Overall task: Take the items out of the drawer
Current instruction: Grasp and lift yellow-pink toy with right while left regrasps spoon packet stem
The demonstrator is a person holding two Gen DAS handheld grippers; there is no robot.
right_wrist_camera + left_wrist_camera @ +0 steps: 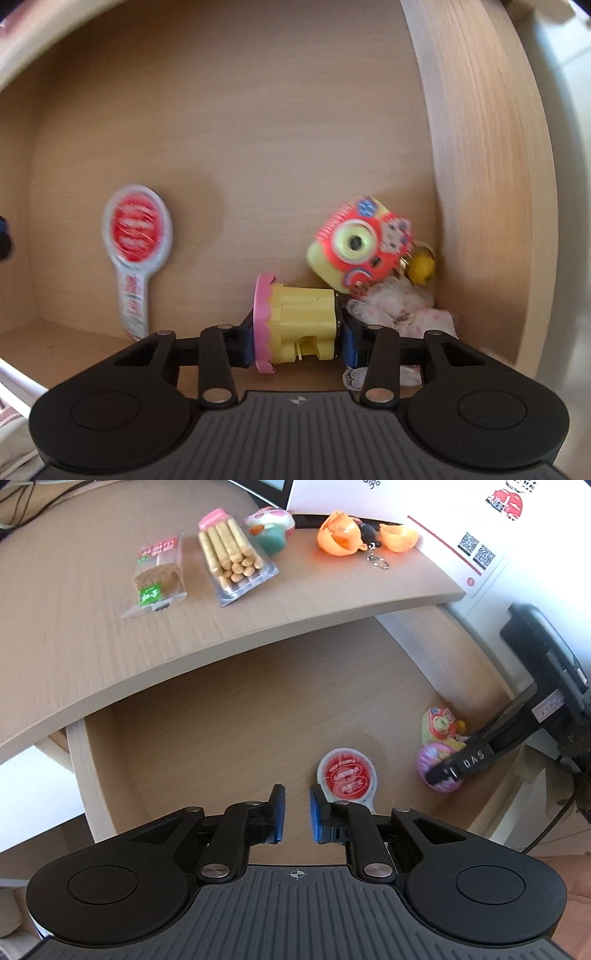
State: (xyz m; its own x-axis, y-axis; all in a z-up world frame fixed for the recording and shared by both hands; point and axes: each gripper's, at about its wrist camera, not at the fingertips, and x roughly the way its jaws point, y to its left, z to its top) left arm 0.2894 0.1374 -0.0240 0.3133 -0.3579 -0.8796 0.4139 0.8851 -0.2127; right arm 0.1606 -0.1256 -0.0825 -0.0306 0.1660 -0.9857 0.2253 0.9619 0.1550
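Wooden tabletop [92,627] spans the upper part of the left wrist view; below its front edge the drawer [221,709] stands pulled out, floor mostly bare. Along the tabletop's far edge, left to right: wrapped cake slice [157,578], clear tray of wafer rolls [231,559], green-and-pink toy [271,530], opened orange capsule [341,533] with a keyring. Left gripper [296,814] hangs over the drawer's front edge, blue pads nearly together, nothing between them. Right gripper [297,341] is down in the drawer's right front corner; its pads sit at both ends of a yellow toy with a pink frill [295,323], lying on its side; pads appear to touch, frame blurred. Just beside it, against the right wall: red-and-yellow toy camera [360,245], over a crumpled printed bag [399,308]. Red-and-white lollipop [135,236] lies flat near the front edge, well apart.
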